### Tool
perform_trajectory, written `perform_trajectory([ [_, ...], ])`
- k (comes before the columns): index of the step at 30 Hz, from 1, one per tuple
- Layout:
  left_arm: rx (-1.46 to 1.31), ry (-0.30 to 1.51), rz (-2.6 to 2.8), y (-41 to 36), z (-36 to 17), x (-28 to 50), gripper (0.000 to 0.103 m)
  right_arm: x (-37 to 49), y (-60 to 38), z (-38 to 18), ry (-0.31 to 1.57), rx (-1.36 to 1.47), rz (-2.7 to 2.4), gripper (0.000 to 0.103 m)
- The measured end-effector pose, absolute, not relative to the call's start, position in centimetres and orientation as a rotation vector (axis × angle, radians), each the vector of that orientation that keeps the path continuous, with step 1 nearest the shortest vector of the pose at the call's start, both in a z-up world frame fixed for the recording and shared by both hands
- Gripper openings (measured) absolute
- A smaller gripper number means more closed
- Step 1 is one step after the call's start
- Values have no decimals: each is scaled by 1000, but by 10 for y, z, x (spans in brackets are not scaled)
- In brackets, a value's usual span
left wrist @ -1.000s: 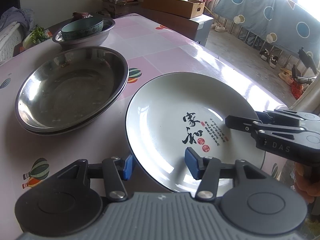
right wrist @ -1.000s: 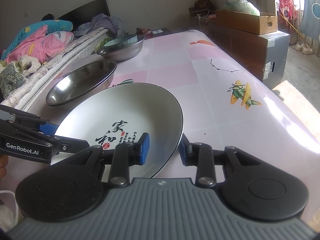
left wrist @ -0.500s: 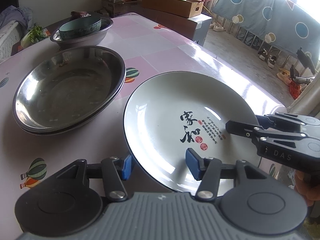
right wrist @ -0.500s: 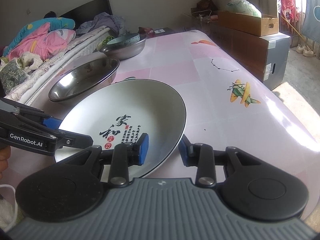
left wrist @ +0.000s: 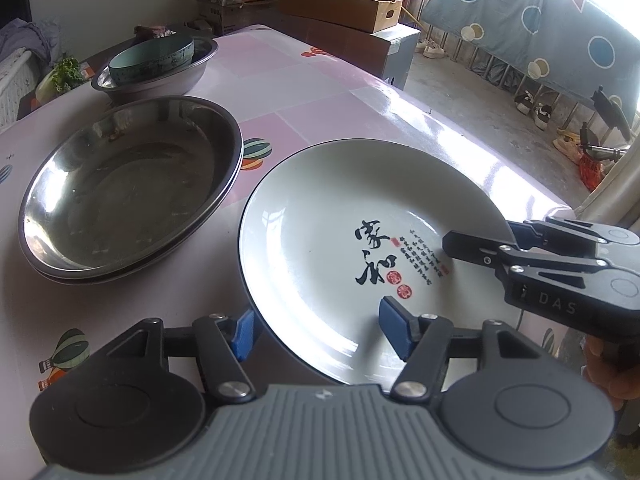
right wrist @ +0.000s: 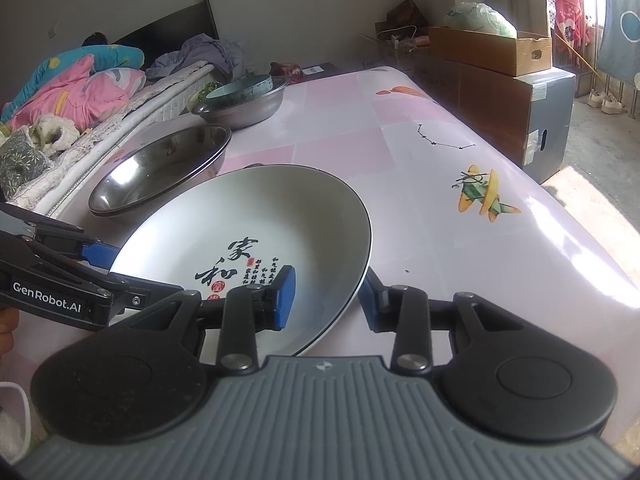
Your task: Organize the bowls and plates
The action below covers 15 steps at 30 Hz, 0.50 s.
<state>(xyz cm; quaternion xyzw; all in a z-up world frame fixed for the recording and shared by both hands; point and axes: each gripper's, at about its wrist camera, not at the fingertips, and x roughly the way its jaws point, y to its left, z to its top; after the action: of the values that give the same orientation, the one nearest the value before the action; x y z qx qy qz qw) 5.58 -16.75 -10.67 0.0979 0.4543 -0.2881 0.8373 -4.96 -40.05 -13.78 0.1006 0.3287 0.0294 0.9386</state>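
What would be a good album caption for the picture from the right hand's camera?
Right gripper, jaws opening, straddles the rim of a white calligraphy plate on a pink table.

Plate [left wrist: 320,216]: white, dark rim line, black calligraphy with red seals. Stacked pans [left wrist: 128,188]: bare steel. Bowl [left wrist: 152,58]: pale teal, sitting in a grey steel basin [left wrist: 188,80]. Tablecloth [right wrist: 440,184]: pink and white checks with cartoon prints. Gripper pads [left wrist: 394,330]: blue.

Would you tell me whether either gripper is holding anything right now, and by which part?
Nothing is gripped. The left gripper and right gripper each straddle the rim of the white plate, on opposite sides, with jaws opening and pads off it.
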Motion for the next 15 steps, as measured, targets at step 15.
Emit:
perform_trajectory([
  [15,205,968,-619,-168,-105,53,63,-43,-404,-137,676,205,62,36],
])
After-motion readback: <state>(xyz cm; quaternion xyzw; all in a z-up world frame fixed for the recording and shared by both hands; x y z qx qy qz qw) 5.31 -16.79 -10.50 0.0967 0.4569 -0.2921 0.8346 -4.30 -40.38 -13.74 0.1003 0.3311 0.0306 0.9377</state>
